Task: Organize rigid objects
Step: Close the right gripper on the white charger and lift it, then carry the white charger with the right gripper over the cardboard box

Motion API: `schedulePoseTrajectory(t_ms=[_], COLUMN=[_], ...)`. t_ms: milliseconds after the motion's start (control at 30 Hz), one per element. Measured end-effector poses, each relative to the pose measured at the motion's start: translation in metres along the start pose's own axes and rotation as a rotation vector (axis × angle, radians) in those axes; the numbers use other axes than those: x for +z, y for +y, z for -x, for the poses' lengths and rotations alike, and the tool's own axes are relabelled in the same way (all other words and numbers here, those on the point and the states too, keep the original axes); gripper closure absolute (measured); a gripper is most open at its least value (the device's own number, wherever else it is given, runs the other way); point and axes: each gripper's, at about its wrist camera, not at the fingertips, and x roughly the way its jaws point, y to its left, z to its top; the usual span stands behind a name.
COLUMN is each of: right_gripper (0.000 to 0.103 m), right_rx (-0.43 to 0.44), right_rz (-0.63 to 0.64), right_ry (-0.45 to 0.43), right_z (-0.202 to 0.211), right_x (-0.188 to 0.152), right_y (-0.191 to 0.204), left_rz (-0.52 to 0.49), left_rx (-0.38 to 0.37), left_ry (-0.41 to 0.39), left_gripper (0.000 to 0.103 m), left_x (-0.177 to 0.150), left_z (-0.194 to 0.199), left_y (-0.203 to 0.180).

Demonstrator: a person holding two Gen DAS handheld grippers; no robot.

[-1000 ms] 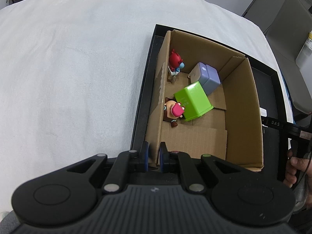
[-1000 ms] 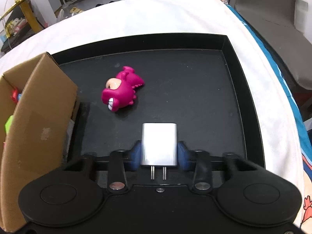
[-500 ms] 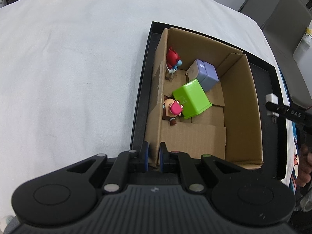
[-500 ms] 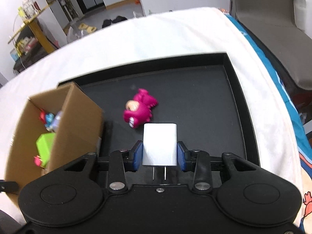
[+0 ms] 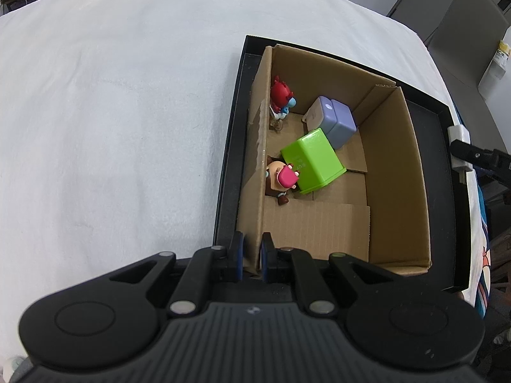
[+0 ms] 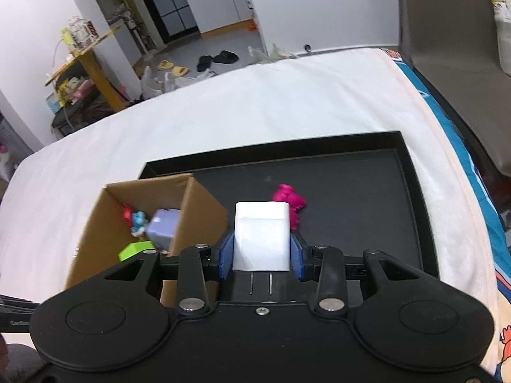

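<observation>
My left gripper is shut on the near left wall of the cardboard box, which stands in the black tray. Inside lie a green box, a purple box, a red-and-blue figure and a pink-capped figure. My right gripper is shut on a white charger and holds it above the tray, right of the cardboard box. A magenta toy lies on the tray behind the charger. The charger also shows in the left wrist view.
The tray sits on a white cloth-covered table. A grey chair stands to the right of the table. A yellow shelf with clutter and bags on the floor lie beyond the far edge.
My right gripper has risen and tilted up with the charger, and now looks over the box. My left gripper has kept its hold on the box wall.
</observation>
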Motion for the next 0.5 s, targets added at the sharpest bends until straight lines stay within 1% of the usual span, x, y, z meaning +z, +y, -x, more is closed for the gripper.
schedulePoseTrajectory(t_ms=[500], right_gripper=[0.067], right_rx=[0.114], right_rz=[0.022], right_ry=[-0.031], right_z=[0.010], right_x=[0.010], right_y=[0.030], left_rz=[-0.003], left_rx=[0.004], left_ry=[-0.005], left_gripper=[0.094], left_x=[0.000], left_z=[0.001], left_y=[-0.001])
